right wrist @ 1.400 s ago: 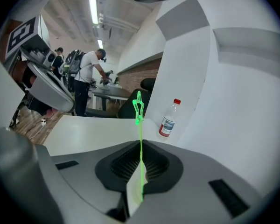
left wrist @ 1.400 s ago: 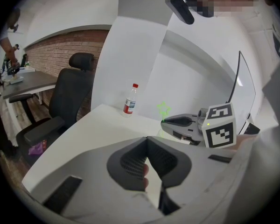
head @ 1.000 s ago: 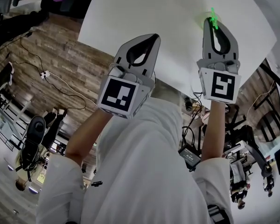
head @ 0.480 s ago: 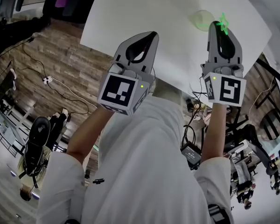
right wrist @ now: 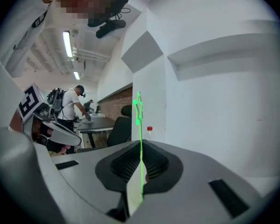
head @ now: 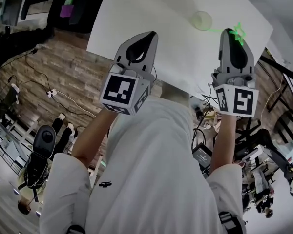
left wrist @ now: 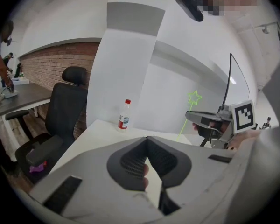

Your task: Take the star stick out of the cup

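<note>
The star stick is a thin bright-green rod with a star at its top. My right gripper is shut on it, to the right of the pale translucent cup, which stands alone on the white table. The stick's lower end points back toward the cup and appears clear of it. In the right gripper view the star stick rises straight up from the closed jaws of the right gripper. My left gripper is shut and holds nothing, well left of the cup. In the left gripper view the star stick shows beside the right gripper.
A plastic bottle with a red cap stands at the table's far edge by the white wall. A black office chair stands left of the table. A person works at a desk in the background.
My right gripper has moved right, away from the cup, carrying the star stick out of it. The cup now stands uncovered. The left gripper has barely shifted.
</note>
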`<state>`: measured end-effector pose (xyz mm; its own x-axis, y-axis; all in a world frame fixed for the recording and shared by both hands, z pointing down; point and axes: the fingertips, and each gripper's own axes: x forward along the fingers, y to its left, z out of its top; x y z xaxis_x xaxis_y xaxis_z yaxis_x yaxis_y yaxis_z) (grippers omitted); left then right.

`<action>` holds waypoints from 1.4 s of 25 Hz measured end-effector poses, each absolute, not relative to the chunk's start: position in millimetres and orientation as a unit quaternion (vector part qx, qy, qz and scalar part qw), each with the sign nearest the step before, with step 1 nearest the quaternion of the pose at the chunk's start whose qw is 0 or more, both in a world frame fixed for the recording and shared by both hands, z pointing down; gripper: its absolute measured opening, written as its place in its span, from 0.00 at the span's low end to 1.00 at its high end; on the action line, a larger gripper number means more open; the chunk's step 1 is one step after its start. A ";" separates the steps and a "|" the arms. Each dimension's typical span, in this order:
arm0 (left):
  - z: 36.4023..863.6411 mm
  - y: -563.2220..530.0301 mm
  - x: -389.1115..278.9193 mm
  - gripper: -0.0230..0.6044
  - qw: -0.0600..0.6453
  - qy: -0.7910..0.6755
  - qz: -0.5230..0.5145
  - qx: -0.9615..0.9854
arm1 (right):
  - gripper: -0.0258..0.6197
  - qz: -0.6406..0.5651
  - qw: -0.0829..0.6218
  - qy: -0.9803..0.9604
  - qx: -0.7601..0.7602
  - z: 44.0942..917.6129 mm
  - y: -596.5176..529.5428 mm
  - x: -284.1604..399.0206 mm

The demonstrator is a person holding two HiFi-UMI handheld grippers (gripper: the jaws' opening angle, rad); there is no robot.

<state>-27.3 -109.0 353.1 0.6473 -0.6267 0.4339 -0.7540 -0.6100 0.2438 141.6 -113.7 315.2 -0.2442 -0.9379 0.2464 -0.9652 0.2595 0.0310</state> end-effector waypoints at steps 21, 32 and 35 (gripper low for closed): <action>287.8 -103.8 -26.4 0.03 0.175 -0.392 0.100 0.898 | 0.06 0.075 0.068 -0.749 0.654 250.2 -35.6 175.5; 277.2 -76.3 -6.6 0.03 0.157 -0.357 0.103 0.915 | 0.06 0.086 0.078 -0.739 0.664 258.3 4.5 192.0; 269.0 -60.4 2.0 0.03 0.153 -0.355 0.101 0.917 | 0.06 0.088 0.080 -0.741 0.661 253.1 22.5 198.2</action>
